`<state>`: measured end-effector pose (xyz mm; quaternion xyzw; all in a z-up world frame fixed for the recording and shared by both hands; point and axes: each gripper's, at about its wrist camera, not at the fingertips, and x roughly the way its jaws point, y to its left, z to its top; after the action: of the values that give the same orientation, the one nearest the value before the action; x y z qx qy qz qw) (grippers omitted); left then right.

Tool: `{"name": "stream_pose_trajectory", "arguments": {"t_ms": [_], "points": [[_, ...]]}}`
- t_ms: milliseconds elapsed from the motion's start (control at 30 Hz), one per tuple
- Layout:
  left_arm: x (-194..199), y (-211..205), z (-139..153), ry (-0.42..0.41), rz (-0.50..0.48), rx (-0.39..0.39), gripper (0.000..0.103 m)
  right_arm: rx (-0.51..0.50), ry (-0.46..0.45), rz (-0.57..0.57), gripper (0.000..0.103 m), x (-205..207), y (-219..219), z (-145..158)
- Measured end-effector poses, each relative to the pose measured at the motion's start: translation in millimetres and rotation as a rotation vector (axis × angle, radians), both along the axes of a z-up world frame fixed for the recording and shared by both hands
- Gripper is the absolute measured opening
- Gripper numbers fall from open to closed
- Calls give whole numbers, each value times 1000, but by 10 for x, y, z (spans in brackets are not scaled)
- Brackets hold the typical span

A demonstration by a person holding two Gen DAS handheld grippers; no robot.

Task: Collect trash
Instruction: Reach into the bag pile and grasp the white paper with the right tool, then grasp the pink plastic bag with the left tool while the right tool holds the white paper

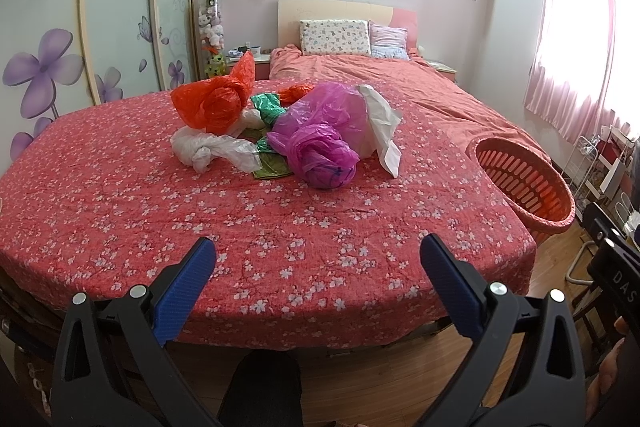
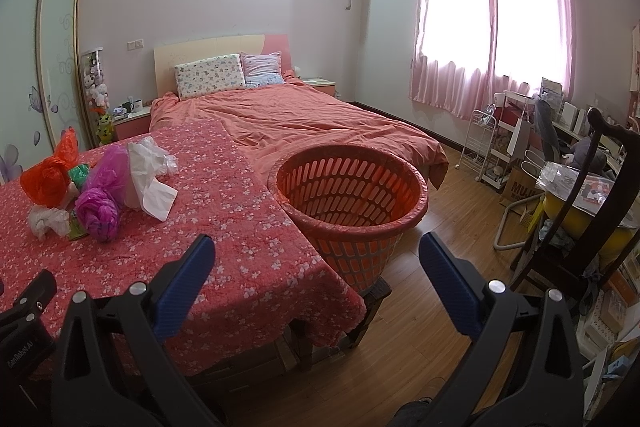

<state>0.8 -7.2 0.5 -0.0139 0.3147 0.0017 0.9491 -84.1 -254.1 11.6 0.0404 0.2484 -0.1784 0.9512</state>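
left wrist view: left gripper (image 1: 318, 259) at bottom centre, jaws spread wide, nothing held, hovered over near edge of floral cloth (image 1: 240, 219). trash pile sat mid-frame on cloth: orange bag (image 1: 212, 99) at left, white bag (image 1: 208, 149) below it, green bag (image 1: 268, 107) in middle, purple bag (image 1: 320, 135) right of that, white paper (image 1: 384, 123) touching purple bag. orange basket (image 1: 524, 183) at right edge, beside cloth. right wrist view: right gripper (image 2: 316, 259) at bottom centre, wide, empty, basket just ahead.
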Motion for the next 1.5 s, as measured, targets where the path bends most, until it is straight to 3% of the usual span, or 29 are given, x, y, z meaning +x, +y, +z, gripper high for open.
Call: {"name": "stream_pose_trajectory", "arguments": {"t_ms": [200,533,767,900,1033,1200,1300,1500], "points": [[136,145,18,-16,33,-21,101,15,-7,32,99,164,53,47],[645,765,-25,-2,144,-84,101,116,8,228,97,1025,404,38],[904,1138,-106,20,197,-75,101,226,98,408,70,1846,828,-171],[977,1308,-175,47,236,-78,101,219,170,451,54,2145,1069,-351],[1012,1413,-244,66,243,-73,101,198,220,447,47,2344,1184,-509],[1080,1513,-323,98,247,-83,101,228,249,442,16,2477,1173,-608],[1136,1543,-330,107,236,-86,101,228,220,439,8,2431,1112,-573],[1240,1509,-297,109,189,-118,101,234,140,392,7,2301,853,-406]]}}
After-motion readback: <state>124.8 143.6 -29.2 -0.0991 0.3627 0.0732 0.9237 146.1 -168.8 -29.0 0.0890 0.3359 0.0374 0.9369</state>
